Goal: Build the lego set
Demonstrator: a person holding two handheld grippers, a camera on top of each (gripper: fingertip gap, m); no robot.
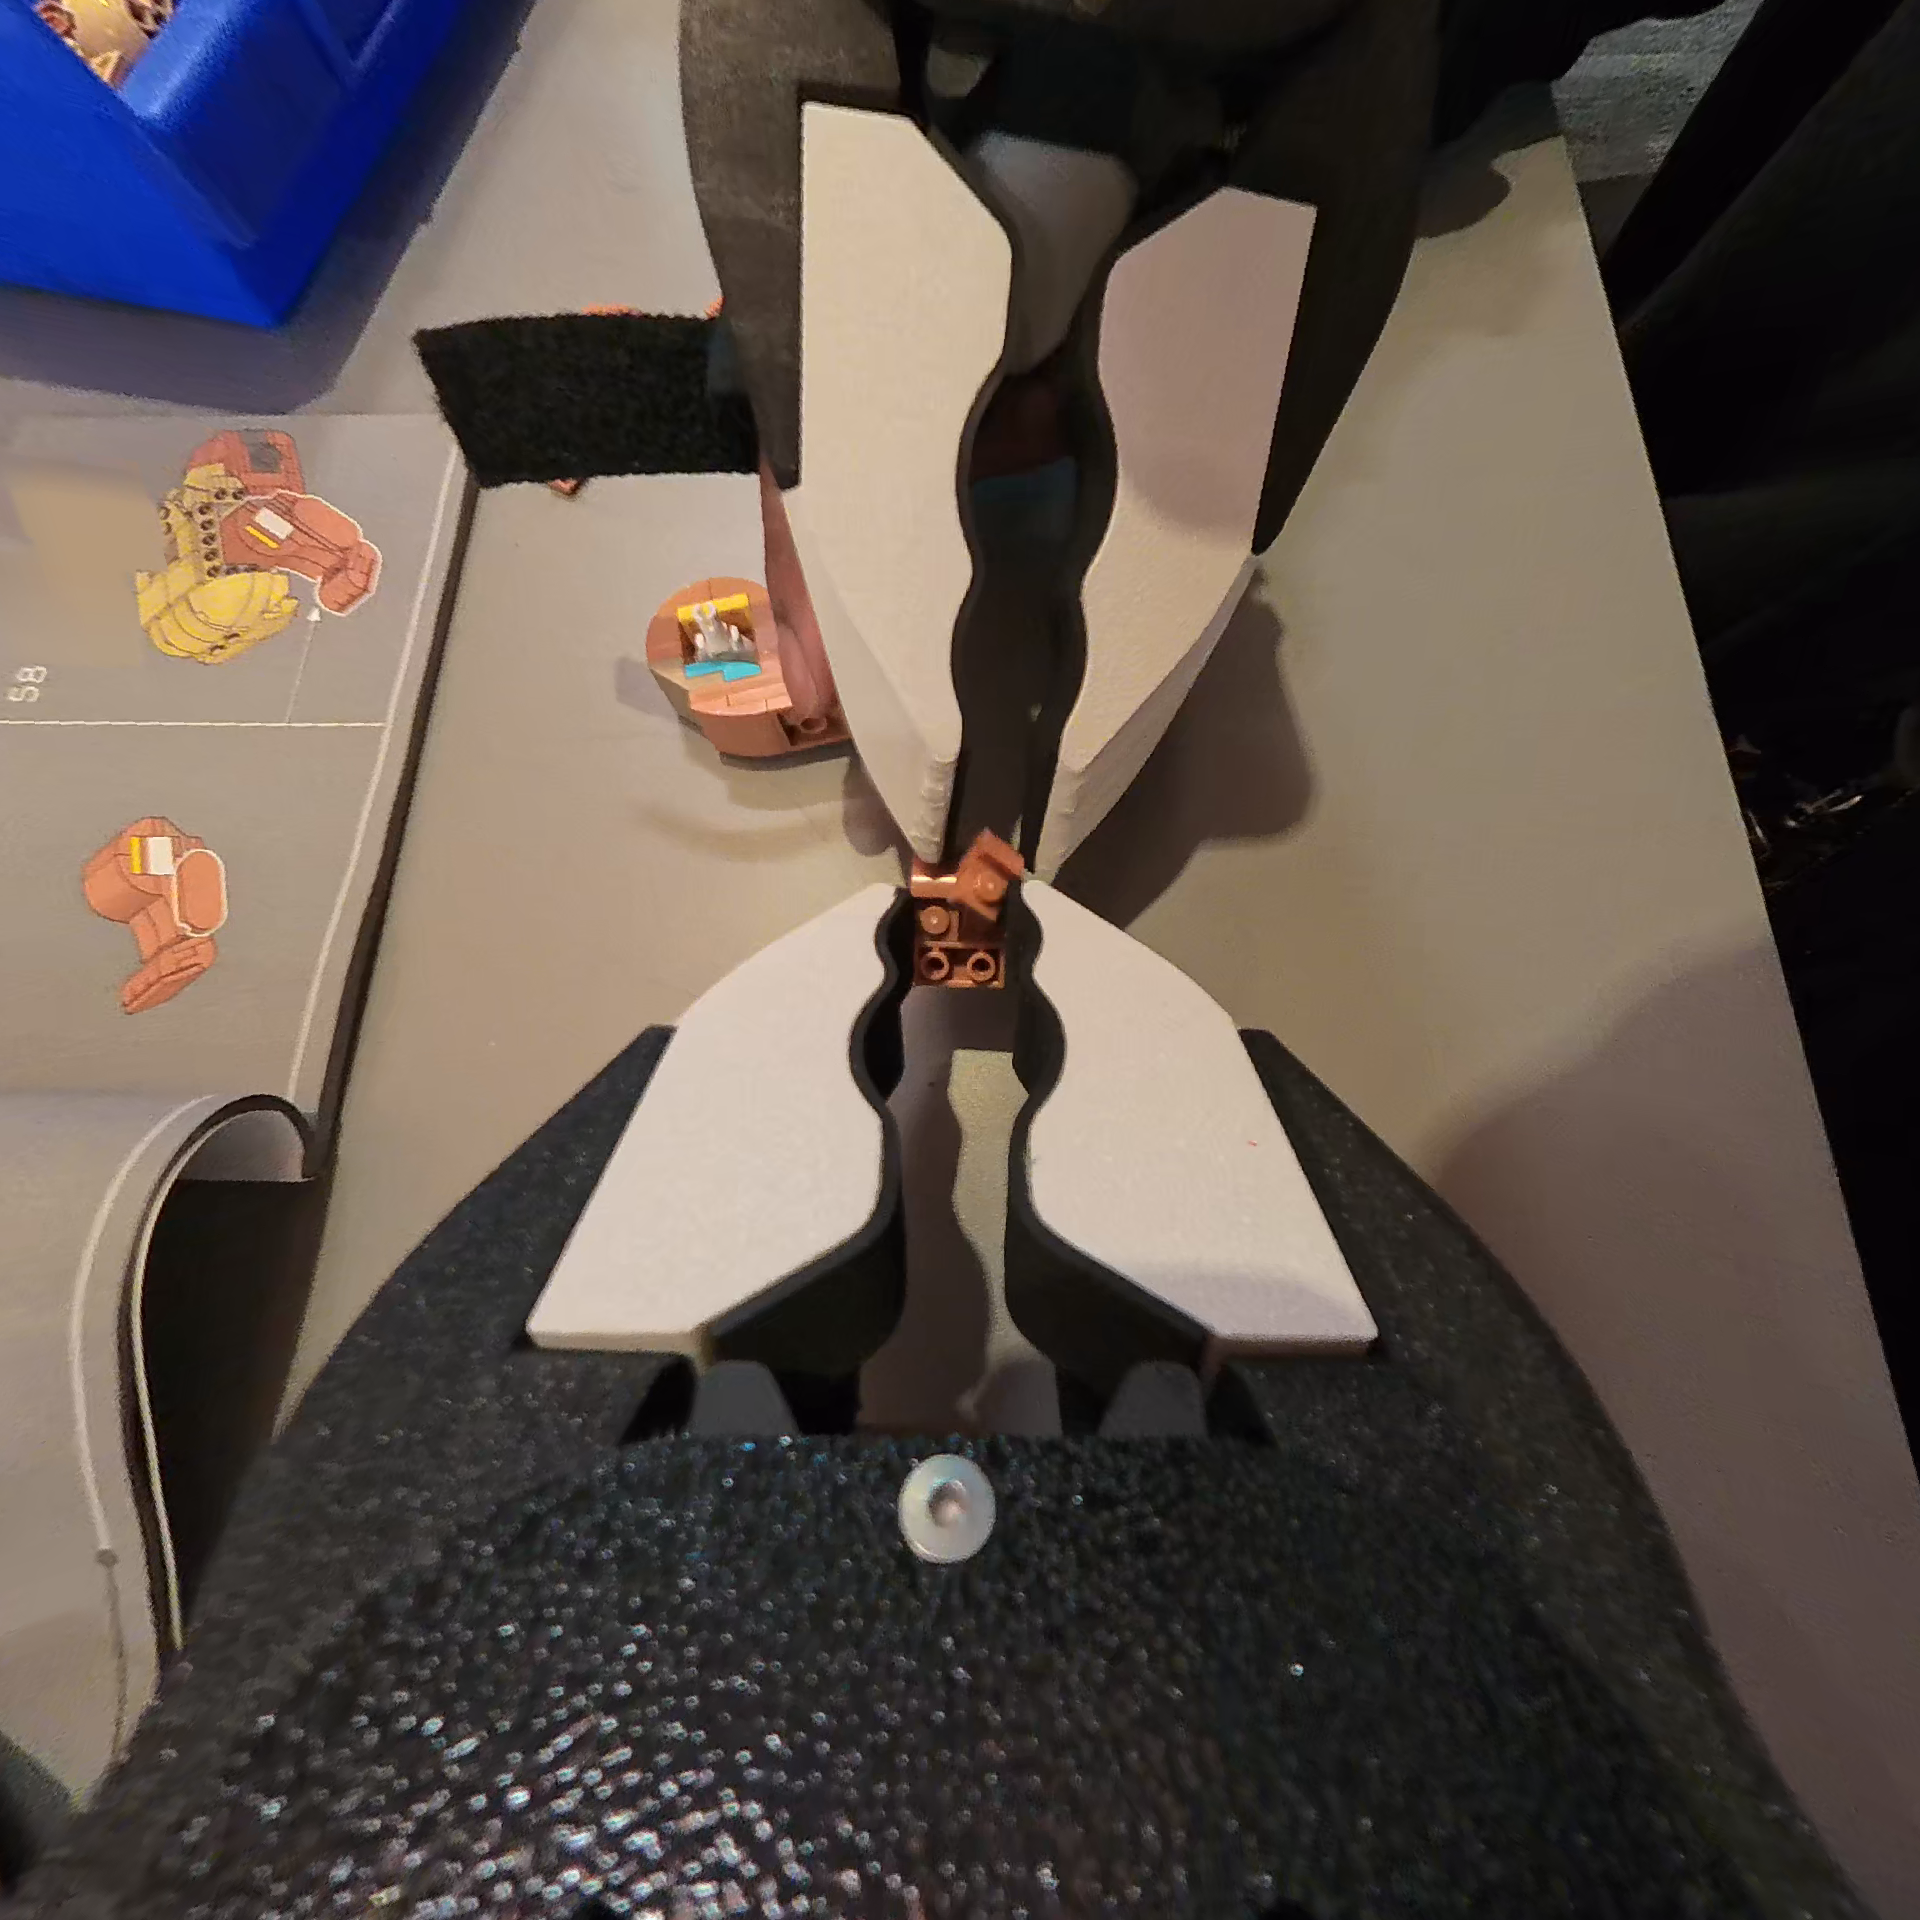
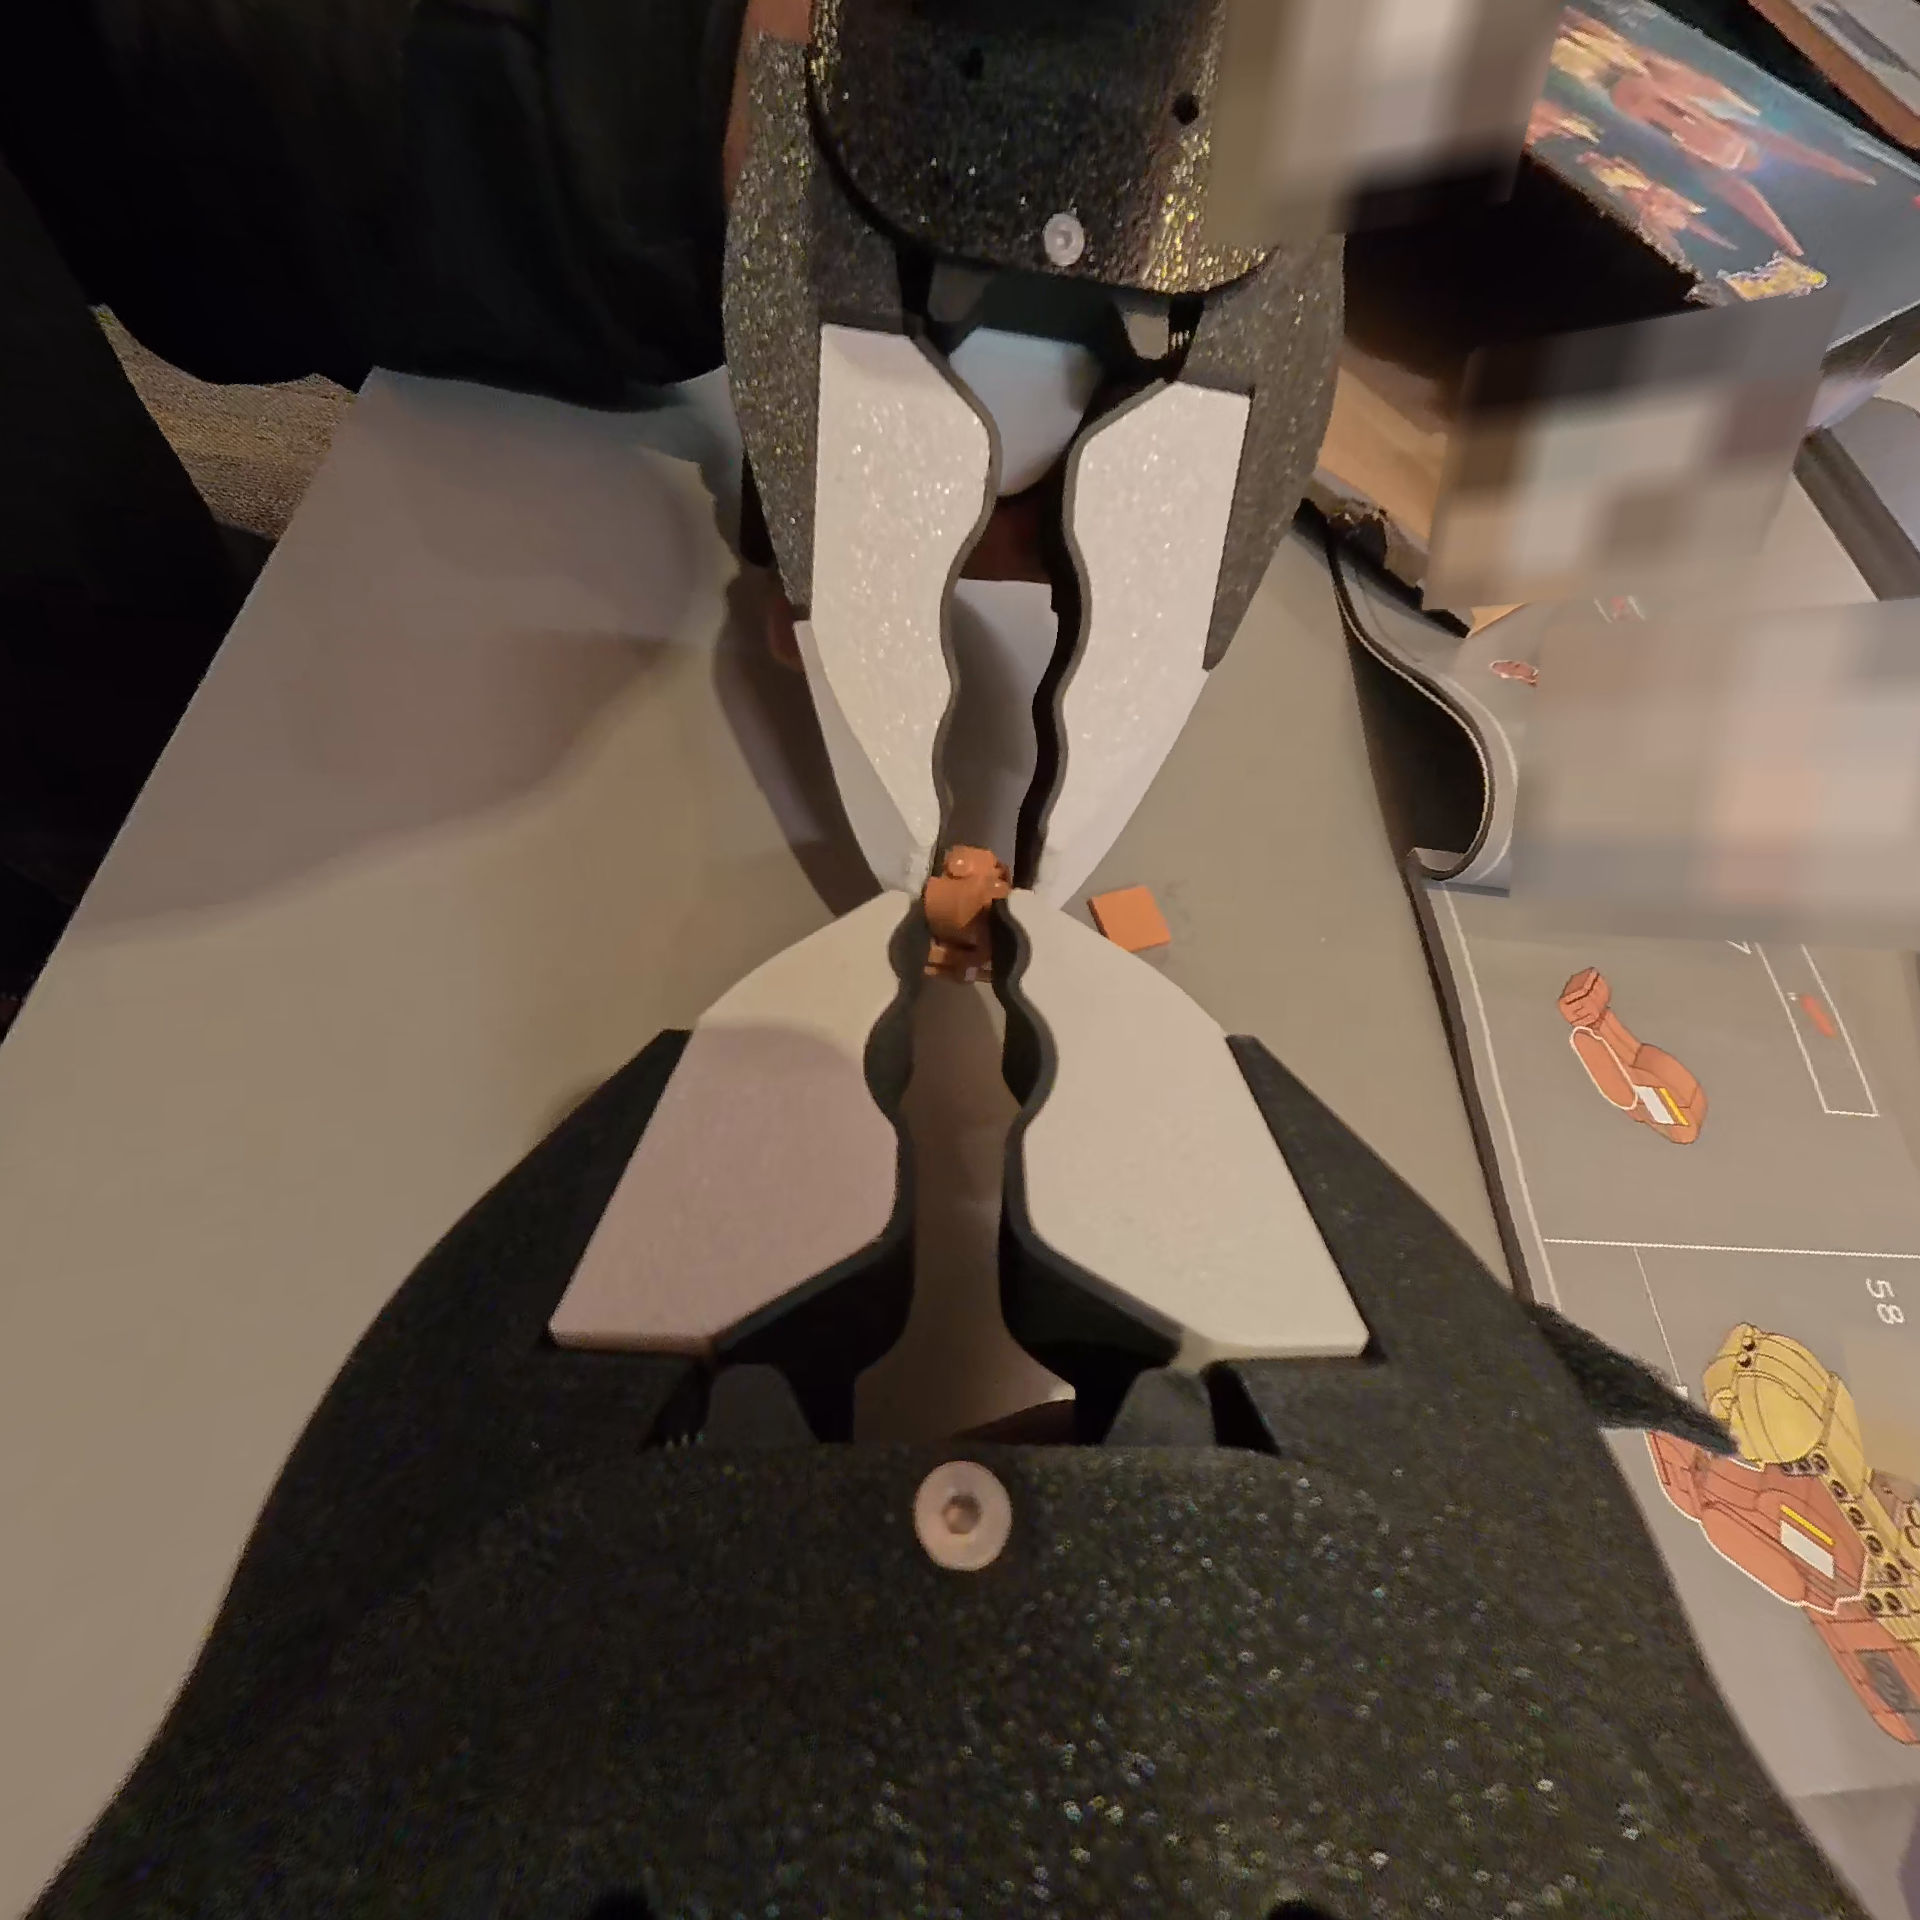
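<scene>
Copper-brown stacked toy-brick assembly [image 1: 956,951] is clamped in the left gripper [image 1: 961,920], while the right gripper [image 2: 961,940] presses a small tilted copper-brown brick [image 1: 992,873] onto its far end, calling for squarer alignment.

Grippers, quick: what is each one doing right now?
Left gripper: closed on a copper-brown brick assembly.
Right gripper: closed on a small copper-brown piece.

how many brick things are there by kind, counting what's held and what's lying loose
held brown brick cluster: 1
round brown brick sub-build: 1
flat brown tile: 1
total: 3
</scene>
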